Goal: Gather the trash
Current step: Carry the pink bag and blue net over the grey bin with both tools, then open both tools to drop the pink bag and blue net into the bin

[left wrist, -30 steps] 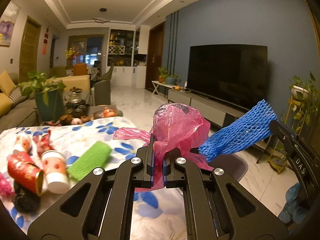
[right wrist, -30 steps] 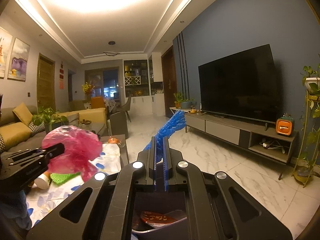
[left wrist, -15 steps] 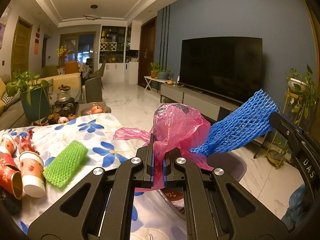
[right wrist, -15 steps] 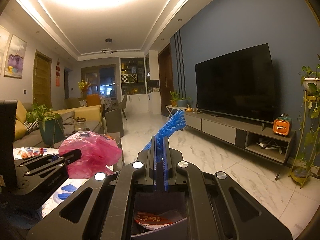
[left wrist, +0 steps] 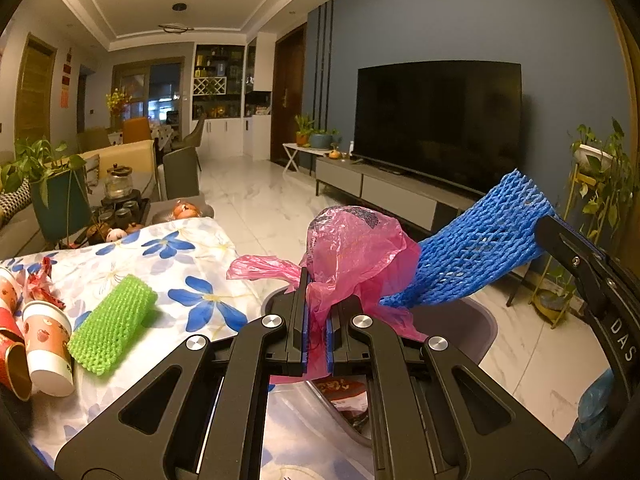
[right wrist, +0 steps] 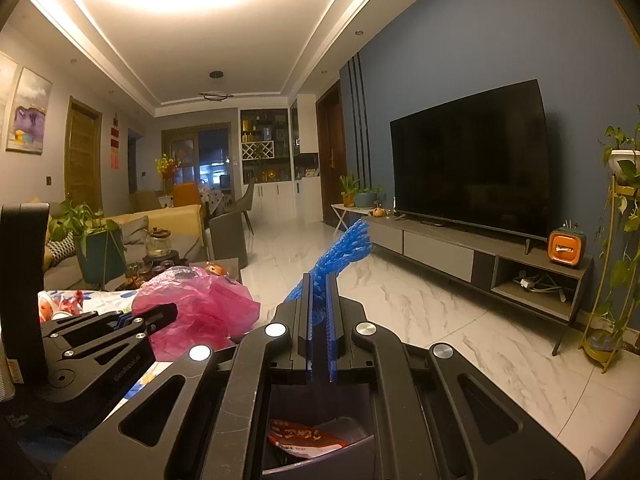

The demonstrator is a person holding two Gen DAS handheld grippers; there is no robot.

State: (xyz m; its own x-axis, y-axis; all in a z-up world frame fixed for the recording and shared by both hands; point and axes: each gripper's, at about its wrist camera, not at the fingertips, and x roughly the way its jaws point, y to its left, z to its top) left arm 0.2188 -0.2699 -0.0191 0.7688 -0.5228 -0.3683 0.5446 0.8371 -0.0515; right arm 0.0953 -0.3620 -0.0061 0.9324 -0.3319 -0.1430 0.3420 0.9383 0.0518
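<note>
My left gripper (left wrist: 317, 312) is shut on a crumpled pink plastic bag (left wrist: 352, 248), held over the rim of a grey trash bin (left wrist: 476, 320). My right gripper (right wrist: 320, 304) is shut on a blue foam net (right wrist: 344, 246), which also shows at the right of the left wrist view as the blue foam net (left wrist: 480, 248). The bin (right wrist: 360, 440) lies directly below the right gripper, with a red snack wrapper (right wrist: 304, 436) inside. On the floral tablecloth (left wrist: 192, 264) lie a green foam net (left wrist: 114, 330) and tipped paper cups (left wrist: 46, 344).
A potted plant (left wrist: 56, 196), a glass jar and small items stand at the table's far end. A TV (right wrist: 472, 156) on a low cabinet fills the right wall, with a plant stand (right wrist: 616, 260) beside it. Marble floor (right wrist: 420, 312) stretches ahead.
Both grippers have shifted right off the table toward the bin, still holding their loads. The bin and the wrapper inside it have come into fuller view beneath them.
</note>
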